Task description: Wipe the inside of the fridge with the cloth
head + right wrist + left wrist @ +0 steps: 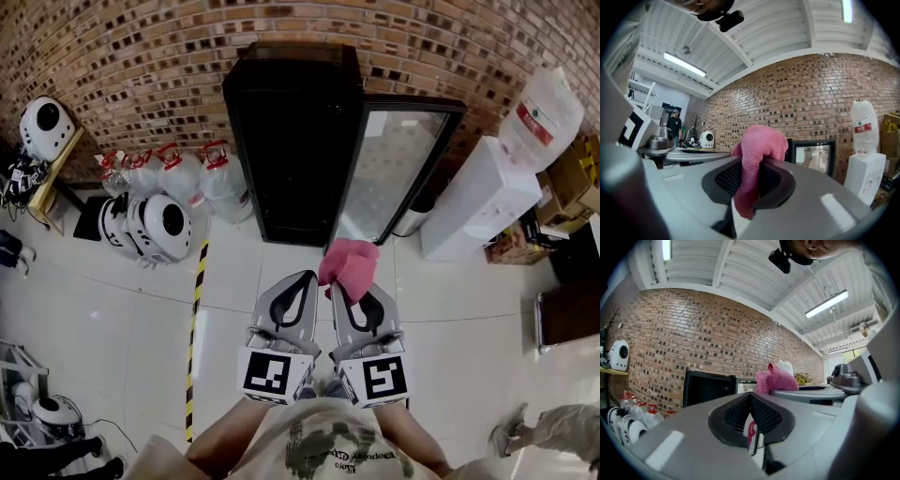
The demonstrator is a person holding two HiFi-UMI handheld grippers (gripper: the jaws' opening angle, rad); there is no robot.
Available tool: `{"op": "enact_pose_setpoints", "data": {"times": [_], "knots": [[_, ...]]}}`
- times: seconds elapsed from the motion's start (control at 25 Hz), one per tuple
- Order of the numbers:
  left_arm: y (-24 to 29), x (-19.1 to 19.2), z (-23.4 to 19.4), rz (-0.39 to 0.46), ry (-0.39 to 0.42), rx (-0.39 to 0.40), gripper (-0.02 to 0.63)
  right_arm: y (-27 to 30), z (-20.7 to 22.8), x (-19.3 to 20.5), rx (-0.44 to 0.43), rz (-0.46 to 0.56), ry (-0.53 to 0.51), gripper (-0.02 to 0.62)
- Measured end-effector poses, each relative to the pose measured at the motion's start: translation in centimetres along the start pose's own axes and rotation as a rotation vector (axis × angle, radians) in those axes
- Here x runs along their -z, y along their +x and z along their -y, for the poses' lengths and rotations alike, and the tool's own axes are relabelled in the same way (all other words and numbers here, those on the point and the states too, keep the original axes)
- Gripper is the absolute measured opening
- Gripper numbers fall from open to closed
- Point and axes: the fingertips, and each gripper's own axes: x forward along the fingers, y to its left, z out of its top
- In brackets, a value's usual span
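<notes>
Brick wall (141,56) backed the open fridge (292,141); right hand-held gripper (354,286) pinched the cloth (350,262), ready for wiping; left hand-held gripper (306,279) sat pressed together, empty.

One black fridge (295,141), one pink cloth (349,265) and two grippers, namely the left gripper (305,281) and the right gripper (343,292). Four water jugs (180,178) with red caps, all in one row. One white water dispenser (478,202), with one bottle (542,108) on top.

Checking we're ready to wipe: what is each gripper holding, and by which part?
The right gripper clamps the pink cloth partway along, a bunch poking above the fingers; the left gripper is shut, empty.
</notes>
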Motion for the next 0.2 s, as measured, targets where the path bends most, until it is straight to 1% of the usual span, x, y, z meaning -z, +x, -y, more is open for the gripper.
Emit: {"op": "enact_pose_setpoints", "data": {"times": [0.2], "knots": [[-1.4, -0.3, 0.3, 0.005, -0.011, 0.006, 0.014, -0.7, -1.0, -0.1, -0.001, -0.007, 0.0, 0.054]]}}
